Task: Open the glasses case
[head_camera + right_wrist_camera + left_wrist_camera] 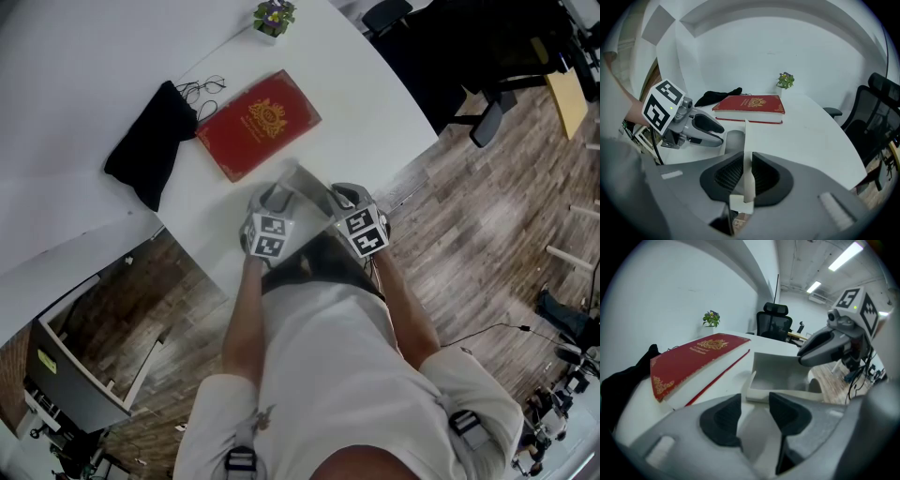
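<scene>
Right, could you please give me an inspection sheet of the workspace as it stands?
Surface: white table with a curved edge.
Job's things: white glasses case near the table's front edge, one flap raised.
Clutter: red book, black cloth, eyeglasses and small potted plant, all beyond the case.
Grippers: right claw shut on the case's raised flap; left claw has its jaws apart round a pale blurred strip, grip unclear.
Cables: black cable on the floor to the right.
Surroundings: wood floor, black office chair.
</scene>
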`<action>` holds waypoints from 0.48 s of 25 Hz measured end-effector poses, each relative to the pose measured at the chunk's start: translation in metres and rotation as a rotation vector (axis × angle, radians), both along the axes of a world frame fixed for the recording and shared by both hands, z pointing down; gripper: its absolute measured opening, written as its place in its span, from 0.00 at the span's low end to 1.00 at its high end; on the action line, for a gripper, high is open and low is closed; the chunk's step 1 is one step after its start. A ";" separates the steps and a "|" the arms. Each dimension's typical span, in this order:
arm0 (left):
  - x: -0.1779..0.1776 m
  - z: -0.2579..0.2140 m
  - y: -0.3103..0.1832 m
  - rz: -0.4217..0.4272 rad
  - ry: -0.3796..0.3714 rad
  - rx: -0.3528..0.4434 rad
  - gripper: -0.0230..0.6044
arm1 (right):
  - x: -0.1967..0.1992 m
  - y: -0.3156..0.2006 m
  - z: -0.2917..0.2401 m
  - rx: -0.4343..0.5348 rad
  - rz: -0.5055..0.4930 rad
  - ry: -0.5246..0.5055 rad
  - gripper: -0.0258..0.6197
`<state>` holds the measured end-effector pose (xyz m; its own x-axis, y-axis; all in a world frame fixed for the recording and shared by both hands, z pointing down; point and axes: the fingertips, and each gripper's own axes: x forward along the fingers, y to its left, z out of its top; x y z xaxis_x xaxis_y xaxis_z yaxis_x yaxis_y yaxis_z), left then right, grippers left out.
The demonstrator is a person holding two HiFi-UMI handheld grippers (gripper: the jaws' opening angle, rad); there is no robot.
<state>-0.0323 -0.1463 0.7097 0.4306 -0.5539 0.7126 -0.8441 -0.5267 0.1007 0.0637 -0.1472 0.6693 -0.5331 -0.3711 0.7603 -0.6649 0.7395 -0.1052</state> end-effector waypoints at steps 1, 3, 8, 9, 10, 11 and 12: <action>0.000 -0.001 0.000 0.000 0.001 0.002 0.33 | 0.001 0.000 0.000 0.000 0.001 -0.001 0.12; 0.000 -0.001 0.000 -0.001 0.001 0.001 0.34 | 0.001 -0.001 0.000 -0.002 0.002 -0.003 0.12; 0.003 -0.002 -0.002 -0.001 0.010 0.016 0.34 | 0.004 -0.002 0.000 -0.011 0.008 -0.001 0.11; 0.002 -0.002 -0.002 -0.001 0.007 0.013 0.34 | 0.005 -0.002 0.000 -0.010 0.008 -0.001 0.11; 0.001 -0.001 0.000 -0.001 0.003 0.004 0.34 | 0.005 -0.003 0.000 -0.009 0.009 -0.002 0.10; 0.000 -0.001 0.000 -0.002 -0.001 -0.004 0.34 | 0.005 -0.004 0.001 -0.007 0.010 -0.002 0.10; 0.000 0.000 0.001 -0.003 -0.002 -0.007 0.34 | 0.005 -0.004 0.001 -0.006 0.011 -0.003 0.10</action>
<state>-0.0325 -0.1455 0.7096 0.4272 -0.5500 0.7176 -0.8460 -0.5232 0.1026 0.0686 -0.1512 0.6706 -0.5311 -0.3723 0.7611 -0.6729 0.7312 -0.1118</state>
